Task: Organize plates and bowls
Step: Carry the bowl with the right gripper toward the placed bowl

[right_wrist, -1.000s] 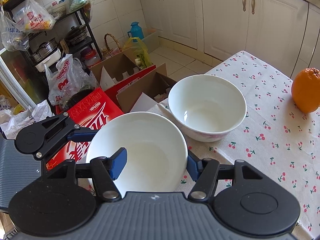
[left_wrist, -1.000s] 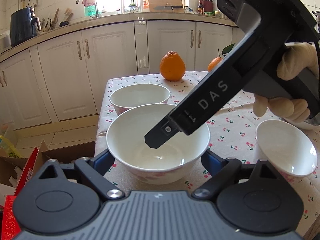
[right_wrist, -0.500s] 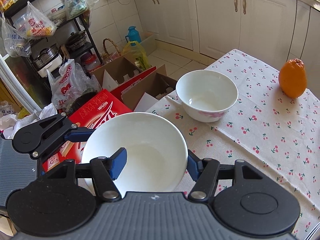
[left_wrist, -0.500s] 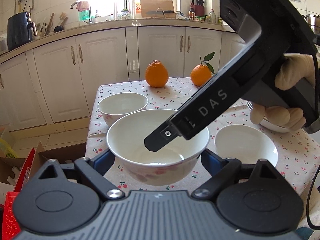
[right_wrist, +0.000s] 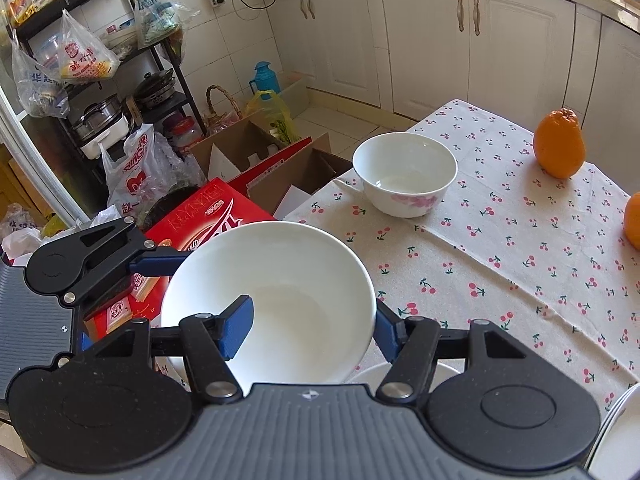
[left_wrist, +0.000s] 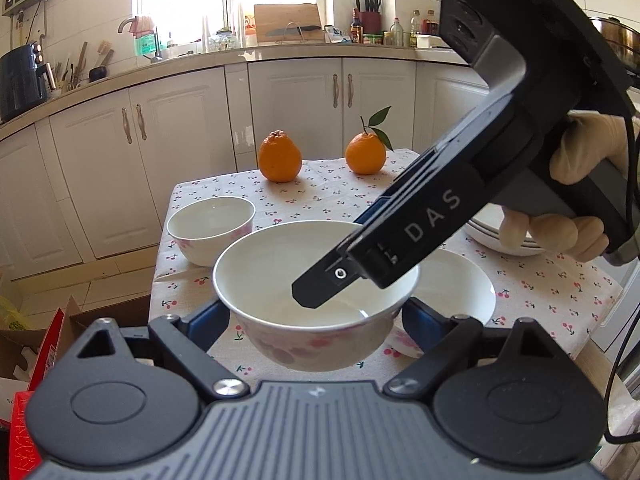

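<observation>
A large white bowl (left_wrist: 280, 276) with pink flowers hangs above the cherry-print table (left_wrist: 320, 196), carried by both grippers. My left gripper (left_wrist: 316, 322) is shut on its lower sides, one blue pad on each flank. My right gripper (right_wrist: 310, 330) comes in from the right and straddles the bowl's (right_wrist: 288, 280) wall, one finger inside and one outside, pressed on it. A smaller white bowl (left_wrist: 210, 228) (right_wrist: 404, 176) stands near the table's left edge. Another white bowl (left_wrist: 456, 288) sits just below and right of the carried one. Stacked plates (left_wrist: 492, 240) lie behind the gloved hand (left_wrist: 580, 148).
Two oranges (left_wrist: 280, 156) (left_wrist: 366, 152) stand at the table's far edge. Left of the table, the floor holds cardboard boxes (right_wrist: 260, 152), a red carton (right_wrist: 208, 216) and bags. White cabinets (left_wrist: 180, 140) run behind.
Both grippers have risen and drawn back together with the large bowl between them. The table now looks farther away, and the second orange and the plates have come into view.
</observation>
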`<state>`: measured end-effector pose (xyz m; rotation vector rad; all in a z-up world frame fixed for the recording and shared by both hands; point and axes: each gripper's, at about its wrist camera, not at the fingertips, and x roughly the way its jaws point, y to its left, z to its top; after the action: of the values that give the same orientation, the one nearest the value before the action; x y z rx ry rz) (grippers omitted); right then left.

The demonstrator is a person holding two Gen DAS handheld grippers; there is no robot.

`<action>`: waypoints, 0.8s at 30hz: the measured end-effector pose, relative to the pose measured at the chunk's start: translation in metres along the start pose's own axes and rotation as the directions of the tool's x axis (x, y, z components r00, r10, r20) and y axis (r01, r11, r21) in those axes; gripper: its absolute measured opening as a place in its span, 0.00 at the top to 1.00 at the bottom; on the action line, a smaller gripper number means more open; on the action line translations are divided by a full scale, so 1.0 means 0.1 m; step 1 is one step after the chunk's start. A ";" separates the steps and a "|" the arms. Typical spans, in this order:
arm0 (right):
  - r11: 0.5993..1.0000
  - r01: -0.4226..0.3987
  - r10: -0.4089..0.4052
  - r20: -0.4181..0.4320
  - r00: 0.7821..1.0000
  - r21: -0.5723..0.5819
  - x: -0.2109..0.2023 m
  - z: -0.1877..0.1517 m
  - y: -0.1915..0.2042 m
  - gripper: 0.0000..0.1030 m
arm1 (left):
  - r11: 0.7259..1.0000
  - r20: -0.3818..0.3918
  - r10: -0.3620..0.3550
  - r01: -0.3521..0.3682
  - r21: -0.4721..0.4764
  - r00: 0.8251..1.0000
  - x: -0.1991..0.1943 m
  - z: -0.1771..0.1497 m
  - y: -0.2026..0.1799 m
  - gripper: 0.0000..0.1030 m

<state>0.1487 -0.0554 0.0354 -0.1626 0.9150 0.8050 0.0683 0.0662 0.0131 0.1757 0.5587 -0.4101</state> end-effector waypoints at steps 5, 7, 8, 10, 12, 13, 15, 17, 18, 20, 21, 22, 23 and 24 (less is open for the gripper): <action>1.000 0.006 -0.006 0.020 1.000 0.026 -0.16 -0.09 -0.06 0.33 | 0.999 0.006 -0.020 0.020 0.026 1.000 -0.01 0.04 -0.12 0.10; 0.999 0.015 -0.016 0.031 0.999 0.033 -0.23 -0.12 -0.08 0.33 | 0.999 0.011 -0.032 0.031 0.035 0.999 -0.01 0.06 -0.15 0.10; 0.999 0.021 -0.022 0.034 0.999 0.036 -0.26 -0.14 -0.09 0.33 | 0.998 0.012 -0.038 0.037 0.040 0.999 0.00 0.07 -0.18 0.10; 0.998 0.032 -0.034 0.043 0.999 0.047 -0.32 -0.17 -0.14 0.33 | 0.997 0.018 -0.047 0.046 0.054 0.999 0.02 0.10 -0.23 0.10; 0.997 0.042 -0.045 0.049 0.998 0.059 -0.38 -0.20 -0.18 0.33 | 0.996 0.023 -0.058 0.056 0.067 0.998 0.04 0.13 -0.28 0.10; 0.997 0.046 -0.050 0.052 0.997 0.064 -0.41 -0.21 -0.20 0.33 | 0.996 0.026 -0.065 0.063 0.070 0.998 0.05 0.14 -0.30 0.10; 0.996 0.058 -0.062 0.056 0.996 0.073 -0.46 -0.25 -0.24 0.33 | 0.994 0.028 -0.081 0.079 0.075 0.996 0.08 0.16 -0.35 0.10; 0.994 0.068 -0.073 0.057 0.996 0.083 -0.51 -0.29 -0.28 0.33 | 0.992 0.029 -0.095 0.092 0.087 0.995 0.11 0.17 -0.39 0.10; 0.993 0.075 -0.080 0.057 0.995 0.087 -0.53 -0.31 -0.31 0.33 | 0.991 0.029 -0.102 0.099 0.094 0.994 0.13 0.18 -0.42 0.10; 0.992 0.083 -0.089 0.056 0.994 0.100 -0.56 -0.34 -0.36 0.33 | 0.988 0.023 -0.116 0.113 0.104 0.993 0.18 0.19 -0.47 0.10; 0.990 0.088 -0.094 0.055 0.994 0.106 -0.56 -0.36 -0.38 0.33 | 0.987 0.020 -0.121 0.119 0.107 0.992 0.20 0.19 -0.49 0.10; 0.990 0.090 -0.097 0.054 0.994 0.112 -0.57 -0.38 -0.40 0.33 | 0.986 0.016 -0.127 0.125 0.109 0.992 0.22 0.19 -0.51 0.10; 0.988 0.094 -0.100 0.052 0.994 0.119 -0.58 -0.40 -0.42 0.33 | 0.985 0.013 -0.132 0.130 0.111 0.991 0.24 0.18 -0.52 0.10; 0.987 0.096 -0.103 0.049 0.993 0.125 -0.58 -0.41 -0.44 0.33 | 0.984 0.009 -0.137 0.136 0.114 0.990 0.25 0.19 -0.54 0.10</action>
<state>0.1322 -0.1366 0.0447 -0.0775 0.8941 0.6557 0.0737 0.0037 0.0120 0.2432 0.5329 -0.5766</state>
